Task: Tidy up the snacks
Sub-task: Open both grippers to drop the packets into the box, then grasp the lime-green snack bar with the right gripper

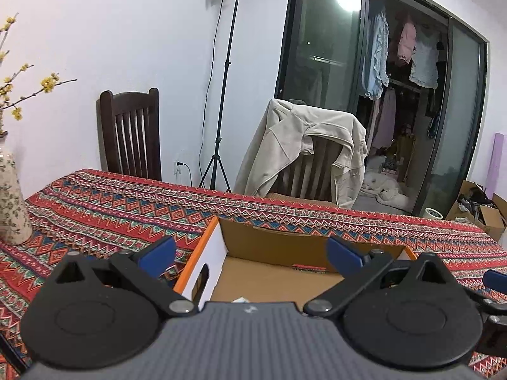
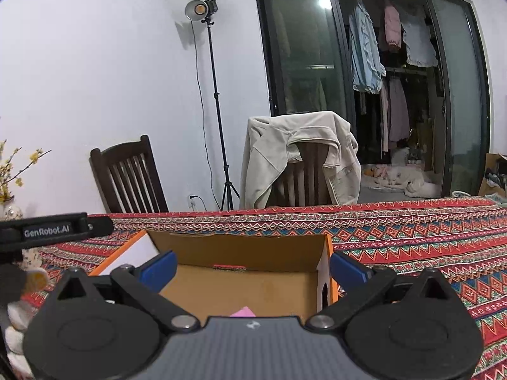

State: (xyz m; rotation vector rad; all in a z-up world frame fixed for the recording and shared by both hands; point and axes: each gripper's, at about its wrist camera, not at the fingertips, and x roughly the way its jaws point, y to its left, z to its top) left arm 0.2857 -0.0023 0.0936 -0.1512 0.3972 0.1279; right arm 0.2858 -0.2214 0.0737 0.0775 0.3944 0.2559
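Observation:
An open cardboard box (image 1: 279, 240) with orange outer sides stands on the patterned tablecloth; it also shows in the right wrist view (image 2: 240, 247). My left gripper (image 1: 252, 255) is open and empty, its blue-padded fingers spread above the box's left part. My right gripper (image 2: 253, 267) is open and empty above the box's right part. A pink packet corner (image 2: 243, 312) peeks out inside the box, just past the right gripper's body. A small pale scrap (image 1: 240, 300) shows on the box floor in the left wrist view. The left gripper's body (image 2: 47, 229) appears at the left of the right wrist view.
A floral vase (image 1: 11, 202) with yellow-flowered branches stands at the table's left. Two dark wooden chairs (image 1: 131, 133) stand behind the table, one draped with a beige jacket (image 1: 301, 148). A light stand (image 1: 226, 79) is by the wall. Cardboard boxes (image 1: 481, 205) lie on the floor right.

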